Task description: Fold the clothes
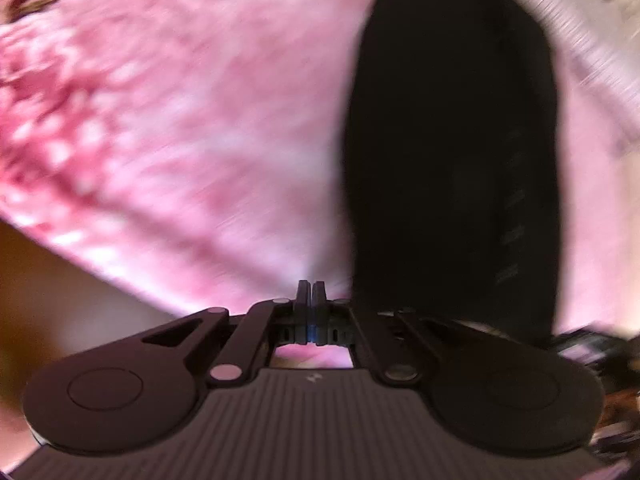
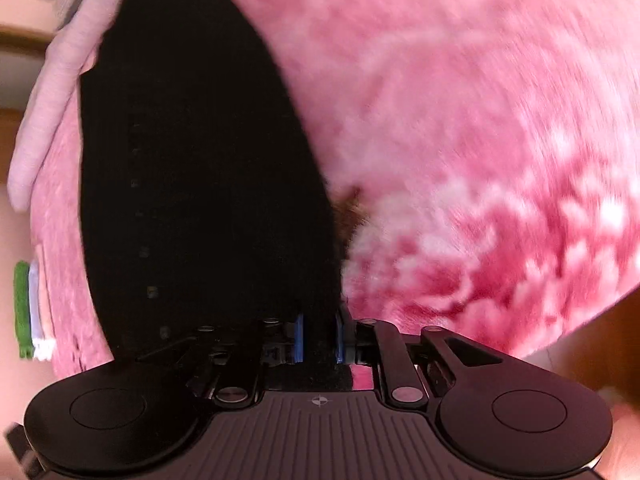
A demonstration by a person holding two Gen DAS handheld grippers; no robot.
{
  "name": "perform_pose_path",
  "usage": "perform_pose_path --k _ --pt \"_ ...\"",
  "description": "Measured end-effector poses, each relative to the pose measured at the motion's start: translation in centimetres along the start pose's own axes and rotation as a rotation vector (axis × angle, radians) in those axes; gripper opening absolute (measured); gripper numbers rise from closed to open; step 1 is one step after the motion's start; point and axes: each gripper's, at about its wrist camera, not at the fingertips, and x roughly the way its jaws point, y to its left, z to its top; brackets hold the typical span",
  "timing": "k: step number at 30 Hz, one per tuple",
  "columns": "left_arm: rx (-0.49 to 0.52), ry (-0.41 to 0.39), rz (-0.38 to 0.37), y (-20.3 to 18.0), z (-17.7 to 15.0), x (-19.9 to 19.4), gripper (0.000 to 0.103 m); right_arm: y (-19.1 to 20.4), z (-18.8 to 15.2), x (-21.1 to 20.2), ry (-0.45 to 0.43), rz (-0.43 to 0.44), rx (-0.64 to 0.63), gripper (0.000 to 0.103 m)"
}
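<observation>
The left claw (image 1: 307,292) is pinched tight on the edge of the pink cloth (image 1: 180,120). The right claw (image 2: 318,336) is a little open — a black cloth (image 2: 200,160) sits between its blue pads (image 2: 298,338), touching or not, I cannot tell.

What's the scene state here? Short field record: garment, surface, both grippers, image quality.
garment: black garment, long dark shape lying on the bedding; type cannot be told
surface: pink floral blanket, fills most of both views
left gripper: shut, tips at the blanket just left of the garment; whether cloth is pinched cannot be told
right gripper: open, blue pads apart, over the garment's near end
side detail: green, white and pink striped tag at the blanket's left edge, right wrist view
image quality: motion-blurred in both views
</observation>
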Motion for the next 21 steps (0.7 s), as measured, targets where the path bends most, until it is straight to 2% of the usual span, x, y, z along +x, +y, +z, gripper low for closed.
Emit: perform_pose_path --k 2,3,4,5,7,8,11,15,18,21 --pt "0.017 -0.015 0.022 -0.1 0.1 -1.5 0.001 0.6 0.3 -0.6 0.015 -0.03 -0.009 0.026" --pt "0.022 -0.033 0.028 -0.4 0.4 -2.6 0.004 1.1 0.5 -1.0 0.025 -0.059 -0.029 0.035" --pt "0.041 -0.054 0.028 -1.0 1.1 -3.4 0.007 1.8 0.7 -1.6 0.019 -0.106 -0.069 0.036" --pt "0.061 -0.076 0.027 -1.6 1.8 -4.2 0.013 2.8 0.9 -2.5 -0.018 -0.148 -0.127 0.037" --pt "0.101 -0.113 0.019 -3.1 3.5 -5.0 0.025 4.3 1.7 -3.7 -0.093 -0.162 -0.203 0.038" --pt "0.123 -0.129 0.01 -4.1 4.4 -4.9 0.026 4.9 2.2 -3.8 -0.118 -0.149 -0.216 0.038" --pt "0.16 -0.149 -0.025 -7.1 7.2 -3.2 0.026 7.0 3.9 -2.8 -0.16 -0.114 -0.236 0.039" --pt "0.161 -0.093 -0.06 -10.3 10.8 0.7 0.026 9.6 6.0 0.0 -0.162 -0.133 -0.242 0.039" --pt "0.192 -0.079 -0.083 -11.9 14.1 2.6 0.026 9.7 8.2 0.8 -0.126 -0.141 -0.209 0.039" --pt "0.226 -0.082 -0.105 -12.8 18.2 2.9 0.026 9.3 10.8 0.4 -0.128 -0.115 -0.131 0.039"
